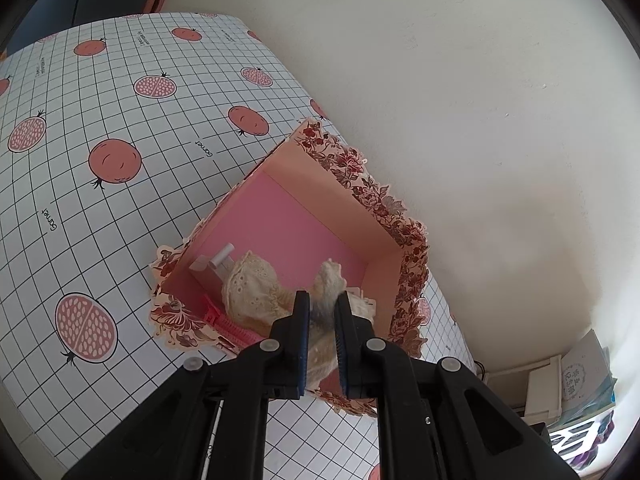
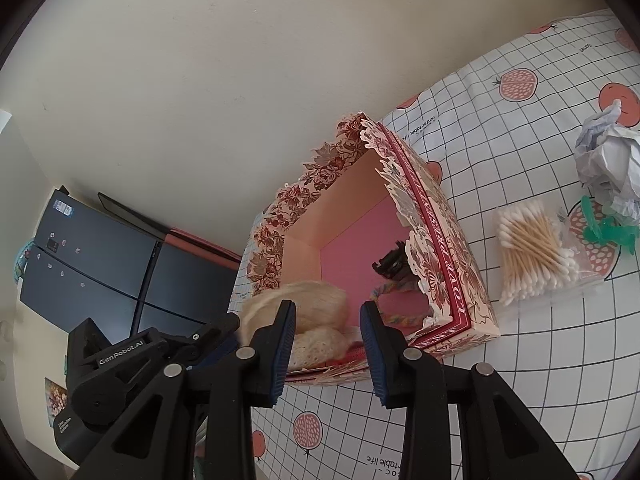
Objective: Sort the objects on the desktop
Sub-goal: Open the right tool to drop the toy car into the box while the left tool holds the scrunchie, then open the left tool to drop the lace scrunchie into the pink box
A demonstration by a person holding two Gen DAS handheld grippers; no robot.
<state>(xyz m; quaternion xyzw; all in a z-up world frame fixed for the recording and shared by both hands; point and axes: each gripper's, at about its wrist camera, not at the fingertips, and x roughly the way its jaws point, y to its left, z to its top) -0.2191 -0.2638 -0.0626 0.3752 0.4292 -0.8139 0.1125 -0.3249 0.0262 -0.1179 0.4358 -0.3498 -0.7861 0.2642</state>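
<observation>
While left gripper (image 1: 322,312) pinches one lace scrunchie (image 1: 256,292) | right gripper (image 2: 328,320) part-open, empty | one box (image 2: 460,276)

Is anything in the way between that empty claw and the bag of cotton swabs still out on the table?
Nothing visible blocks it. The right gripper hangs open beside the floral box; the cotton swabs lie past the box's outer wall on open tablecloth.

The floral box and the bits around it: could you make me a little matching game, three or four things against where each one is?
Things:
1. cream lace fabric
2. cotton swabs
3. crumpled paper
4. pink zipper

Places:
a. on the tablecloth beside the floral box
b. pinched by the left gripper
c. far edge, beyond the swabs
d. lying over the box's near corner

Pairs: 1-b, 2-a, 3-c, 4-d
</observation>
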